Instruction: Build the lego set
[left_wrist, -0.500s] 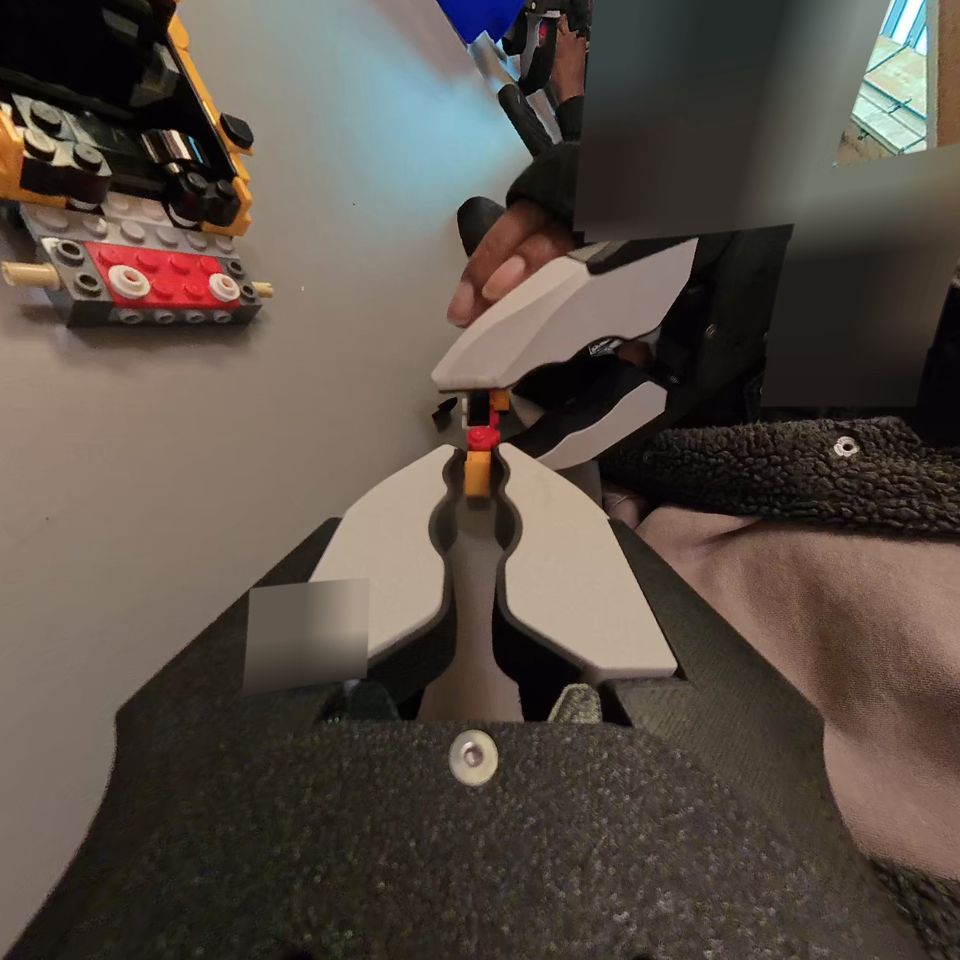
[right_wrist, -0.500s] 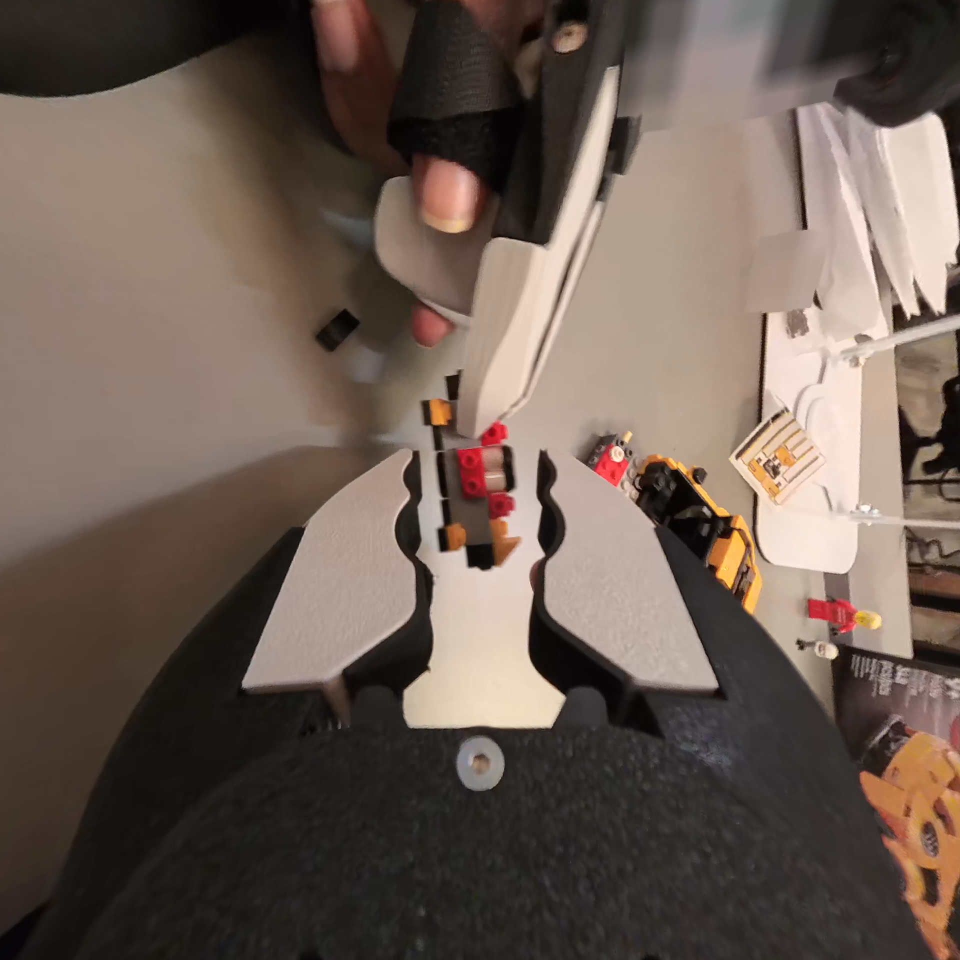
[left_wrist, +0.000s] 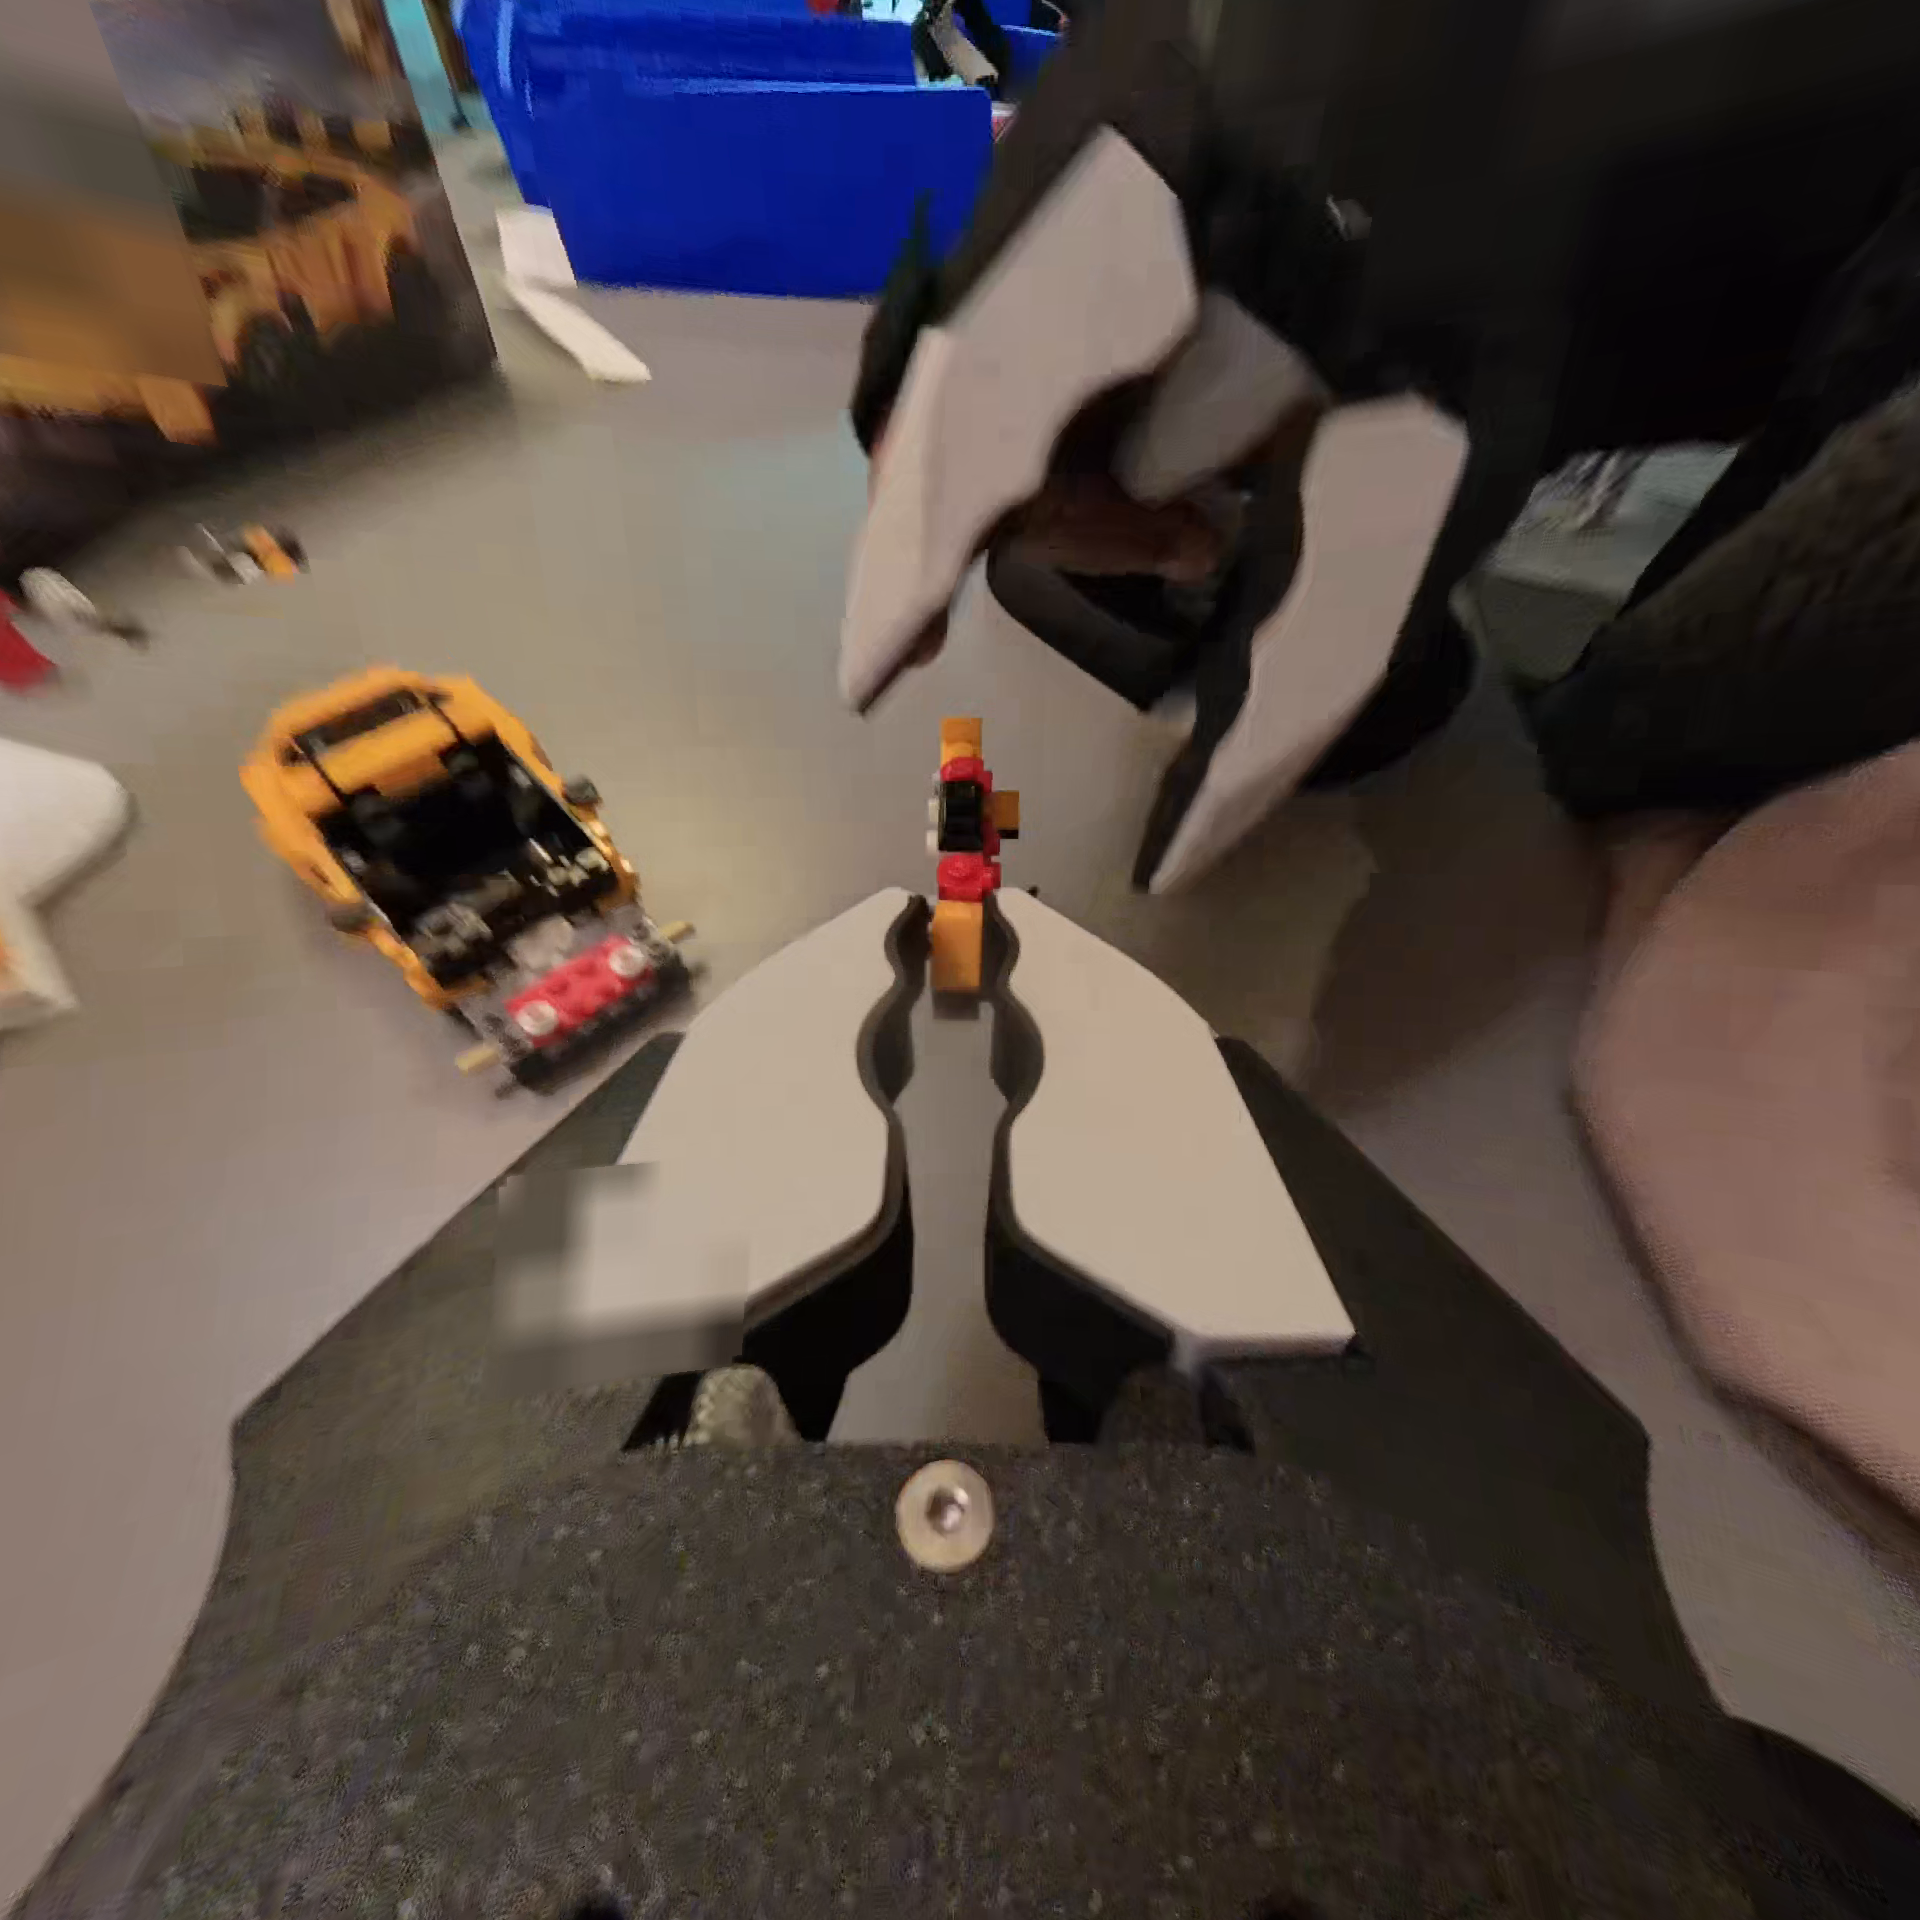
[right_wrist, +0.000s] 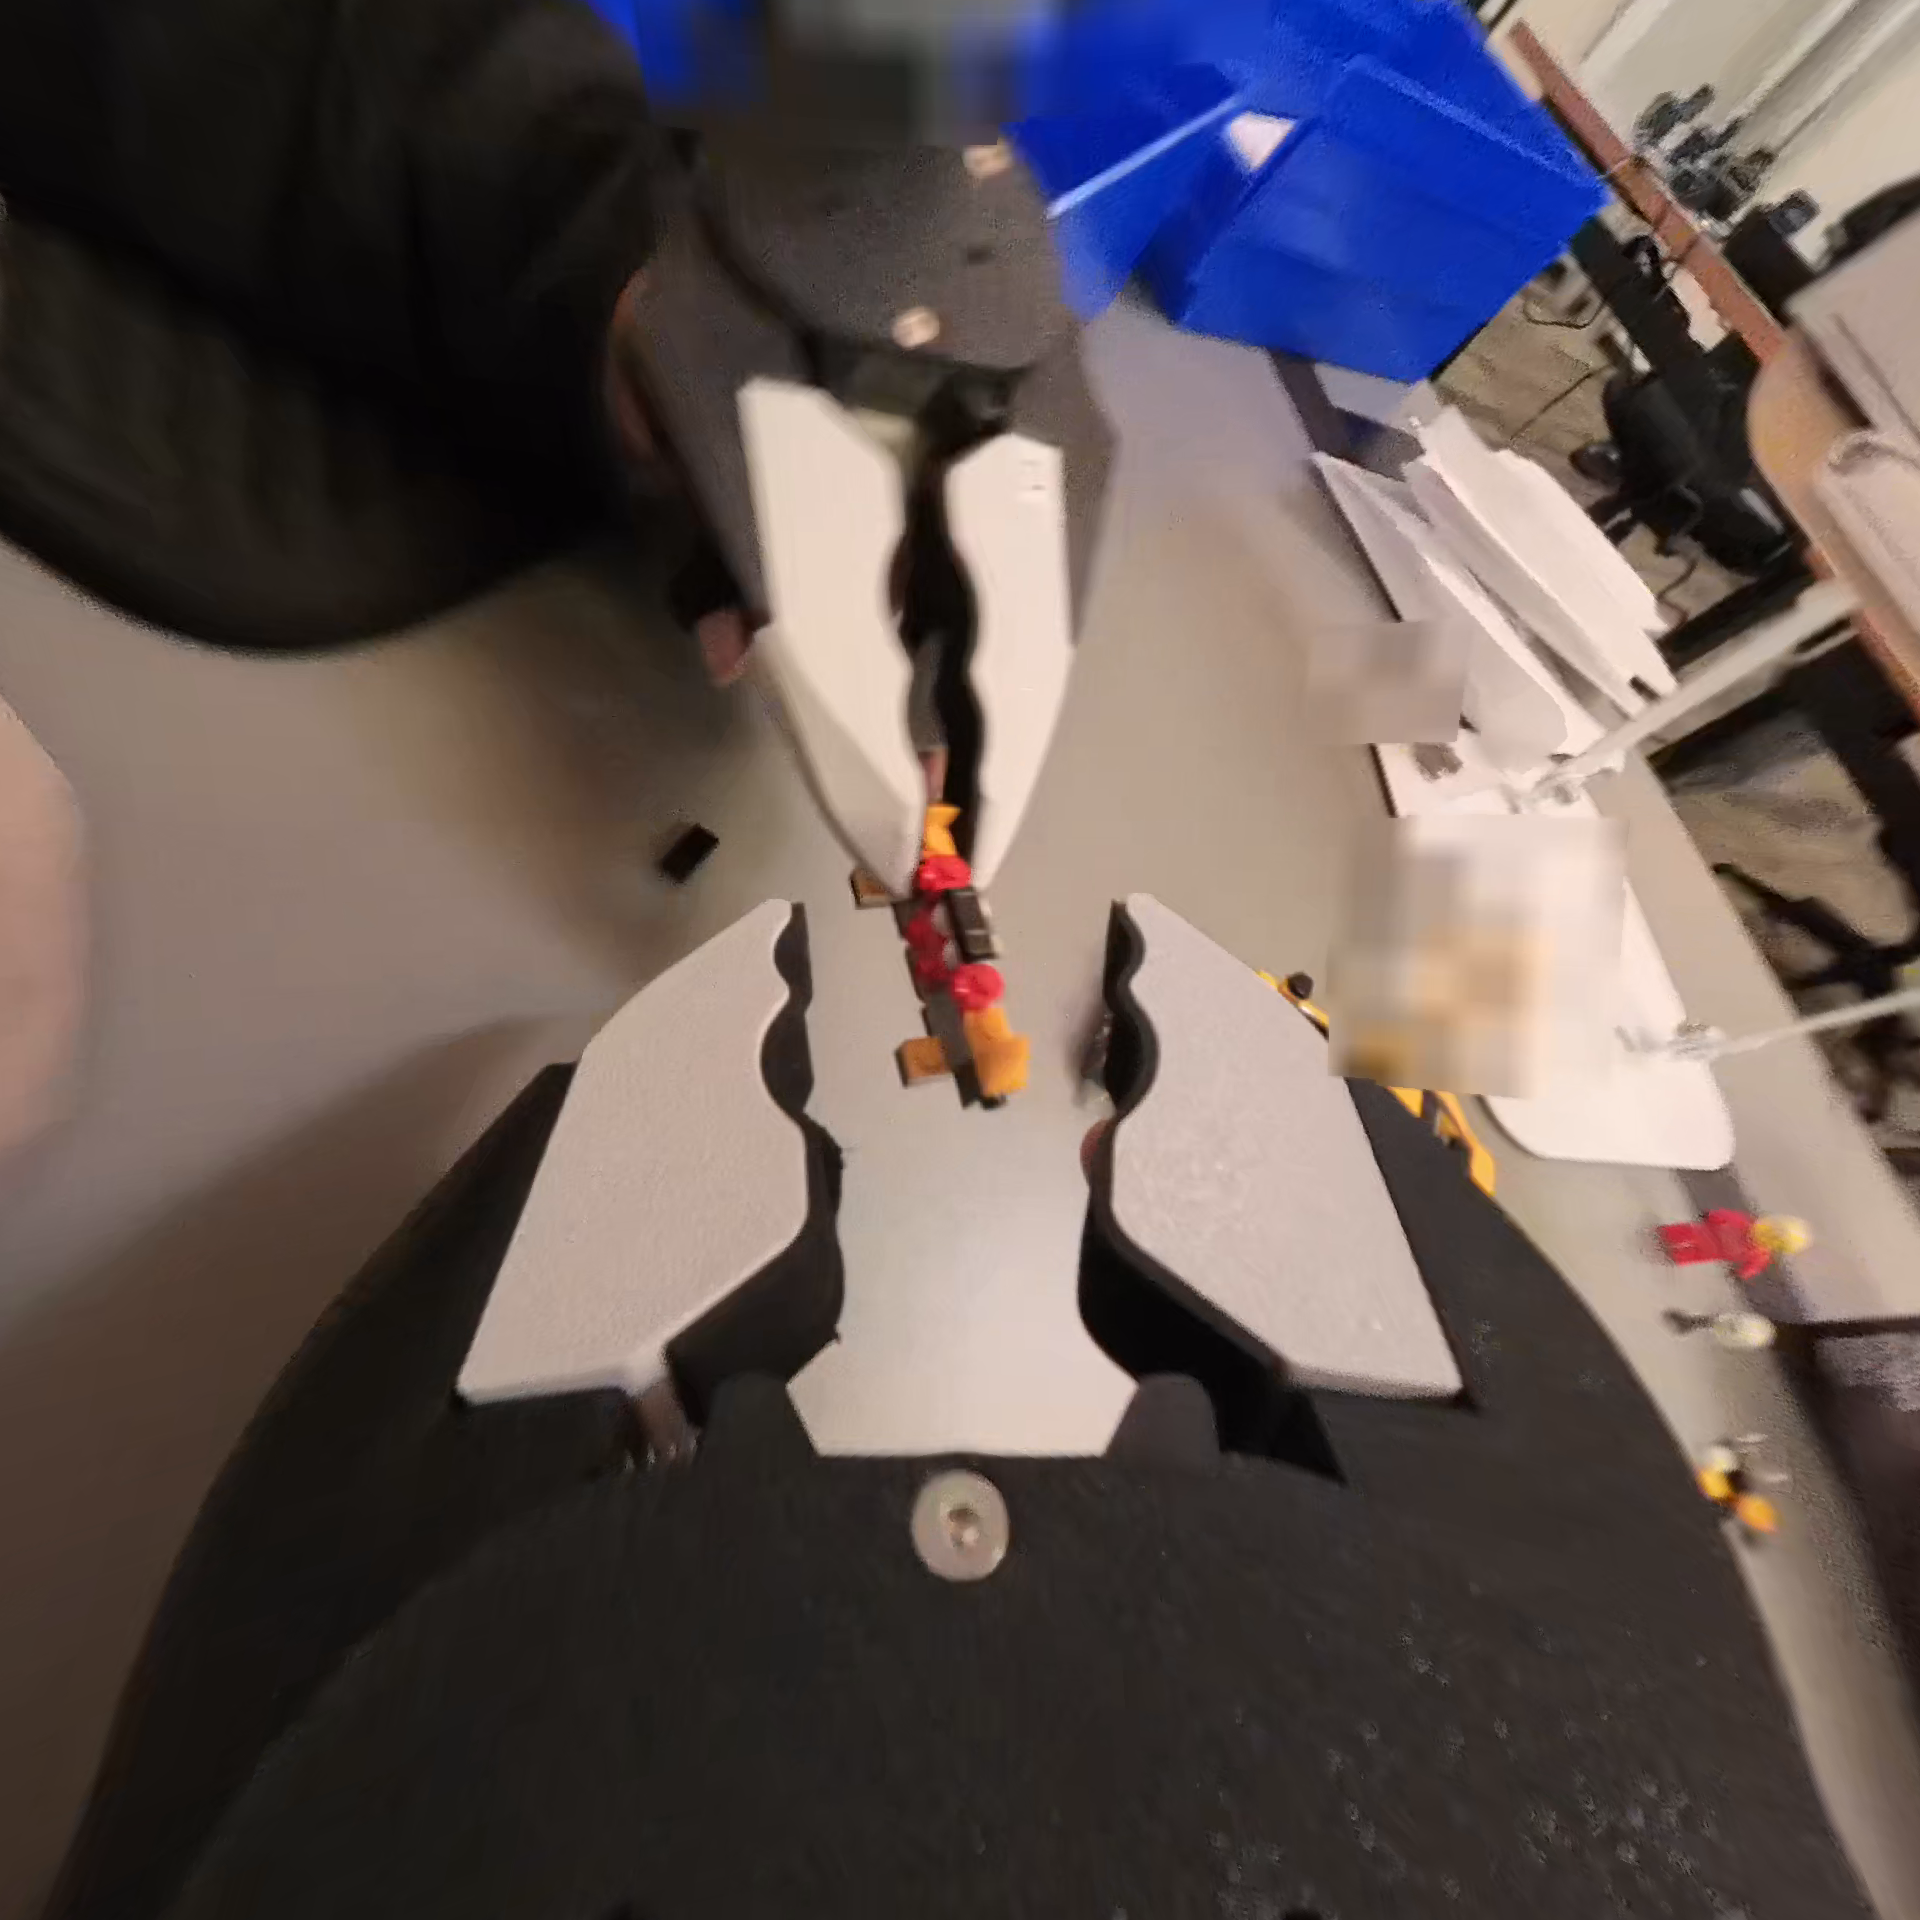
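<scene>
The grey table (left_wrist: 727, 623) spreads under both tools. Far ahead of the left gripper (left_wrist: 951, 935) stand blue bins (left_wrist: 769, 187), with the set's box (left_wrist: 260, 229) ahead and to its left. Nearer on that side lies the half-built orange car (left_wrist: 447, 831), roof off, red plate at its near end.

The left gripper is pinching one orange end of a slim sub-assembly (left_wrist: 961, 831), a strip of red, black and orange bricks that sticks out straight past its tips. The right gripper (right_wrist: 956, 935) stands spread and empty, its fingers to either side of the strip's free end without touching it.

The strip is probably light and stiff, yet it is only studs pressed together, so I judge it snaps apart under a twist or a side load. The safest hold looks to be across the flat sides of the free orange end (right_wrist: 987, 1039), squarely, with little force.

Right of the right gripper lie white paper sheets (right_wrist: 1507, 582), a red minifigure (right_wrist: 1725, 1242) and loose bits; a small black piece (right_wrist: 688, 852) sits ahead to its left. None of these blocks the way to the car.
</scene>
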